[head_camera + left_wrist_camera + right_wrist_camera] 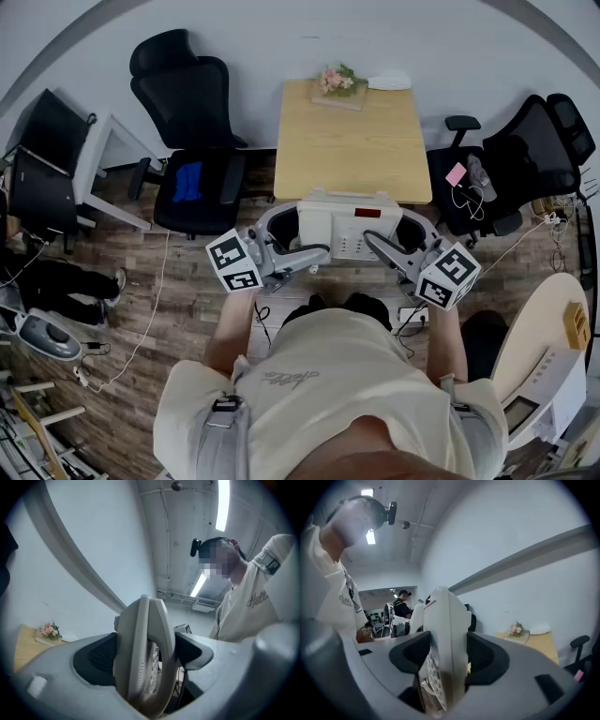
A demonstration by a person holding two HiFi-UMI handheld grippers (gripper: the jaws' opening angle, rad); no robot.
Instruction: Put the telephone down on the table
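A white desk telephone (345, 228) with a keypad and a small red display hangs in the air in front of the person's chest, short of the wooden table (352, 150). My left gripper (296, 231) is shut on its left edge and my right gripper (405, 232) on its right edge. In the left gripper view the telephone (146, 648) stands edge-on between the two dark pads of the left gripper (146, 660), both pressed to it. The right gripper view shows the same for the telephone (443, 648) in the right gripper (444, 660).
A bunch of flowers on a board (337, 82) and a white dish (389, 82) lie at the table's far edge. A black office chair (192, 122) stands to the left, another (525, 155) to the right with a pink item (456, 174). Another person (399, 603) stands behind.
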